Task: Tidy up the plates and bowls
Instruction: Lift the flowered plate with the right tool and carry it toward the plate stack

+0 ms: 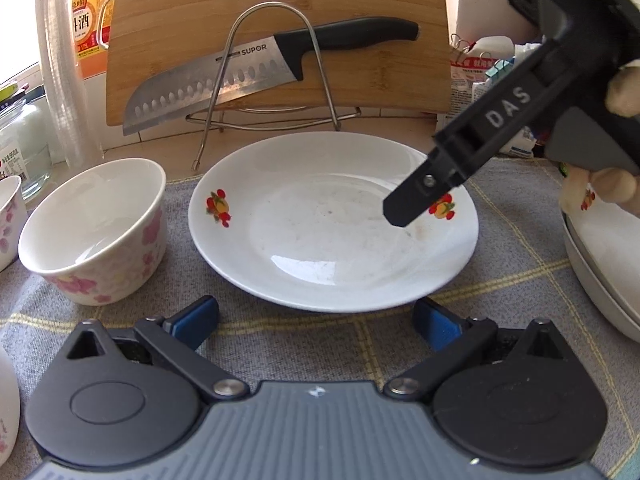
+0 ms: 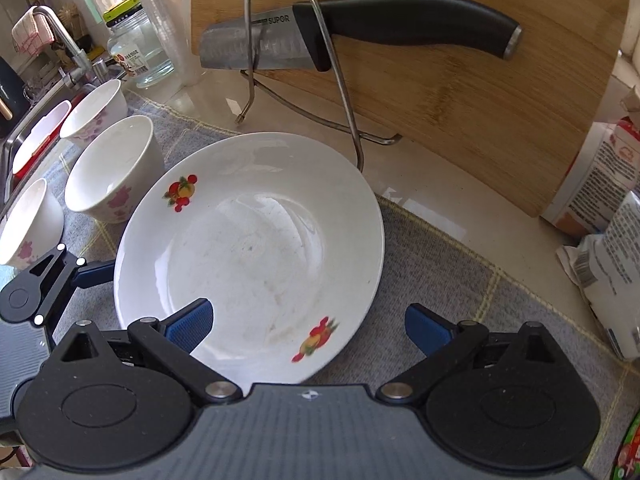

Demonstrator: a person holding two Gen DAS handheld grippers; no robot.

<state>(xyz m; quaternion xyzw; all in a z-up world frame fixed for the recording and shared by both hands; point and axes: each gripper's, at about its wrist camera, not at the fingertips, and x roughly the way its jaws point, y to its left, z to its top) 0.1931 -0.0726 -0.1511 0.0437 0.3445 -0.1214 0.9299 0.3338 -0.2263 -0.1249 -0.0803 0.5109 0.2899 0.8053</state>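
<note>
A white plate [image 1: 332,220] with fruit prints lies flat on the grey checked cloth [image 1: 360,344]. My left gripper [image 1: 316,320] is open just short of its near rim, holding nothing. My right gripper [image 2: 308,326] is open too, its left pad over the plate [image 2: 248,256] and the plate's near rim between the jaws. One of its fingers [image 1: 414,202] hovers over the plate's right side. A pink-flowered bowl [image 1: 96,228] stands left of the plate. In the right wrist view, three such bowls [image 2: 116,168] stand in a cluster. More white plates [image 1: 600,272] are stacked at the right.
A bamboo cutting board [image 1: 280,12] and a knife [image 1: 240,76] rest in a wire rack [image 1: 276,60] behind the plate. A glass jar [image 2: 140,52] and a sink with a tap [image 2: 60,40] are at the left. Packets [image 2: 612,260] stand at the right.
</note>
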